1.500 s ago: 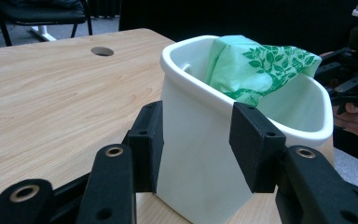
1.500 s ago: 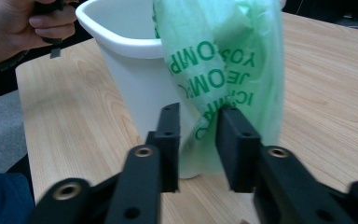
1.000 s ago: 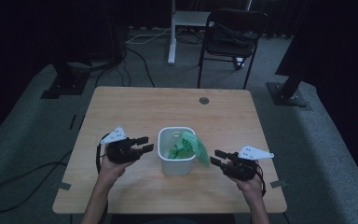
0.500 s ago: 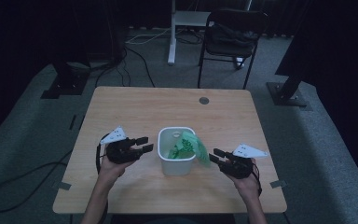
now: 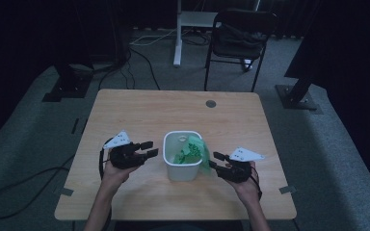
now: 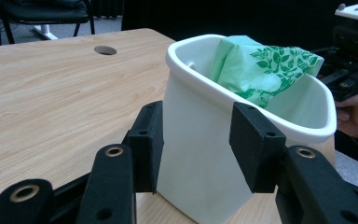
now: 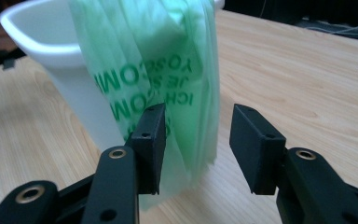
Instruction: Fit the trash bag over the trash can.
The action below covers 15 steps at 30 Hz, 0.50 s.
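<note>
A white plastic bin [image 5: 182, 166] stands at the table's middle, with a green printed bag [image 5: 198, 150] stuffed in it and draped over its right rim. My left gripper [image 5: 149, 149] rests just left of the bin, open. In the left gripper view the bin's wall [image 6: 200, 154] rises close beyond the pads [image 6: 256, 144]. On the bin's right, my right gripper [image 5: 214, 160] is open and its jaws have just been opening. In the right gripper view the bag's hanging end [image 7: 186, 93] dangles between the jaws beside one pad [image 7: 151, 140], and the pads do not squeeze it.
A round cable hole [image 5: 211, 103] sits near the wooden table's [image 5: 139, 115] far edge. Beyond the table stand a black chair [image 5: 241, 33] and a white post [image 5: 177, 33], and cables trail on the grey floor.
My right gripper has moved left towards the bin and its jaws stand wider around the bag's hanging end. The left gripper and the bin have stayed put.
</note>
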### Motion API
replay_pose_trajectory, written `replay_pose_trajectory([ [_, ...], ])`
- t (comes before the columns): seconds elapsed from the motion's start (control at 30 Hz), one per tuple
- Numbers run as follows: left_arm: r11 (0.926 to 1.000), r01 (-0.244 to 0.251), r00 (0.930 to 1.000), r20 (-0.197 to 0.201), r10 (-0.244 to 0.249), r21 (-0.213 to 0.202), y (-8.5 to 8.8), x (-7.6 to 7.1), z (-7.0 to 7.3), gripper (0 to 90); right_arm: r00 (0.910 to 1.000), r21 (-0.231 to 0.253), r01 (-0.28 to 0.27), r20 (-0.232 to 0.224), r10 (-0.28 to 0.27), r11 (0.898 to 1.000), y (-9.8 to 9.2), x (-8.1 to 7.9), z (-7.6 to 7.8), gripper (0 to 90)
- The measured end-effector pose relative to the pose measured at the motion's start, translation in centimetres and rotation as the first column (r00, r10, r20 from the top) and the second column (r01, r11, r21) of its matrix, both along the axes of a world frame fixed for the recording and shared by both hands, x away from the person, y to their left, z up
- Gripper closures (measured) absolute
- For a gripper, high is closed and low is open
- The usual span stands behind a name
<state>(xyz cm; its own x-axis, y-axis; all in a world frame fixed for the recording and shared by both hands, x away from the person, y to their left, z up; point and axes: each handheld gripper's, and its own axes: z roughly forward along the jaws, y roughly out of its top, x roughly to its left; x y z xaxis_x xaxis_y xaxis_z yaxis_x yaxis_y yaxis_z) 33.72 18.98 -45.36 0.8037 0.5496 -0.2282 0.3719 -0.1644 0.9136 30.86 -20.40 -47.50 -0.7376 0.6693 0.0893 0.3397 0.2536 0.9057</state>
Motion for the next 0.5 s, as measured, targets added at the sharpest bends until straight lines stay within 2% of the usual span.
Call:
replay_pose_trajectory([
  [0.1, 1.0, 0.002, 1.0, -0.001, -0.002, 0.001, -0.1, 0.0, -0.1, 55.8, 1.0, 0.009, 0.001, 0.002, -0.001, 1.0, 0.4, 0.2, 0.1, 54.1],
  [0.2, 1.0, 0.003, 1.0, -0.001, -0.003, 0.001, -0.2, 0.0, -0.1, 55.8, 0.9999, -0.025, 0.012, 0.0, -0.012, 1.0, 1.0, 0.6, -0.3, 57.3],
  [0.37, 1.0, -0.002, 1.0, 0.001, 0.002, -0.002, 0.1, 0.0, 0.0, 55.8, 0.9984, -0.051, 0.043, -0.035, -0.045, 0.998, 0.6, 1.0, -1.0, 70.3],
  [0.5, 1.0, -0.003, 1.0, 0.0, 0.003, -0.001, 0.1, 0.0, 0.0, 55.8, 0.9968, -0.05, 0.066, -0.041, -0.068, 0.997, -0.4, 0.9, -1.0, 87.4],
])
